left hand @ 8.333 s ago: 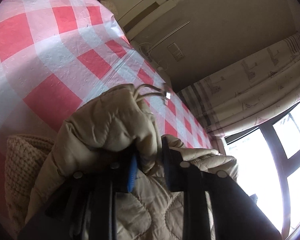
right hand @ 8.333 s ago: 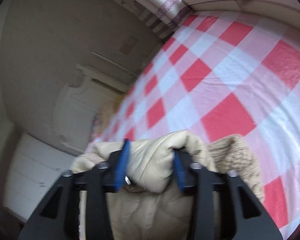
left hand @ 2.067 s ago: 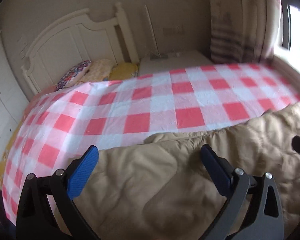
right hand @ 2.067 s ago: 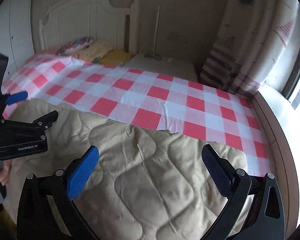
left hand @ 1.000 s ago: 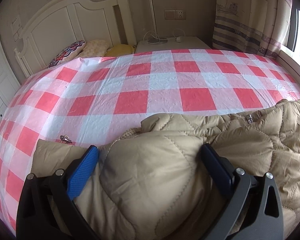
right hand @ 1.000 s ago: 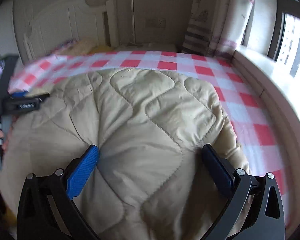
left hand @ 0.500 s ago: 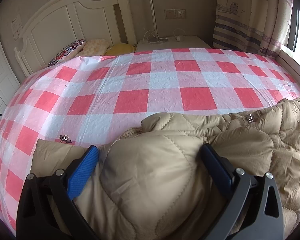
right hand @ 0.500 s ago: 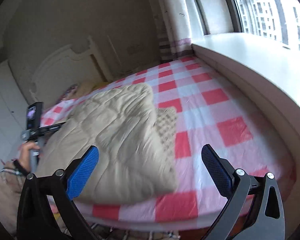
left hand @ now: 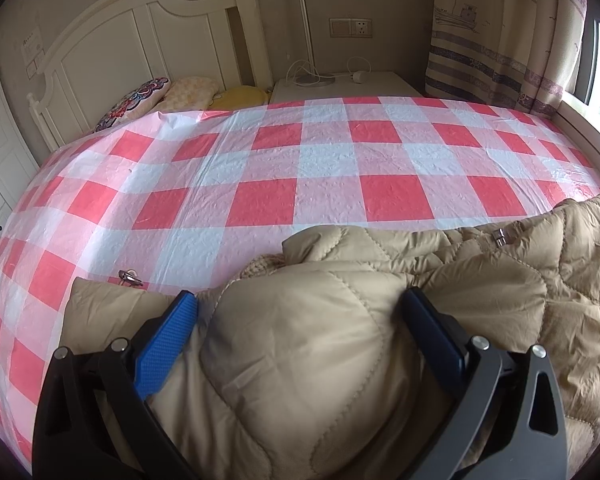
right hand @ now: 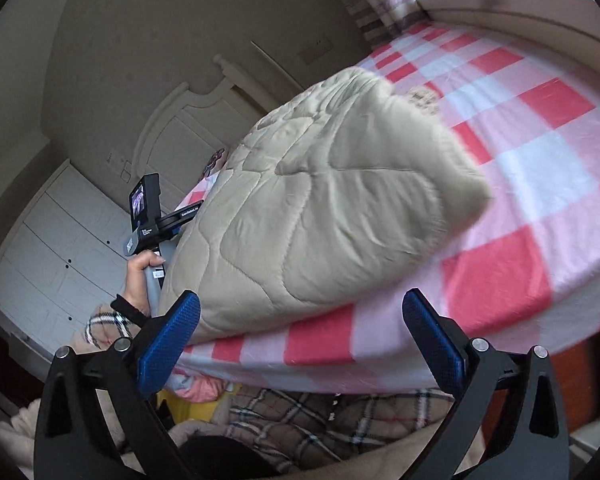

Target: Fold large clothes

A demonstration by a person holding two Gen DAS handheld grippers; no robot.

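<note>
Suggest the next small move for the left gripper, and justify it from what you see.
Probably close the left gripper on the coat: its jaws stand open around a bulging fold, while the right gripper hangs open off the bed edge, clear of it.

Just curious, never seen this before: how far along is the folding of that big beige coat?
Mostly done: the beige quilted coat lies as a compact bundle on the checked bed cover. Nothing is gripped; left gripper and right gripper are open. Perhaps a final tidy remains.

Checked bedsheet (left hand: 324,160), headboard (left hand: 112,48), pillows (left hand: 148,96), curtain (left hand: 500,32).
</note>
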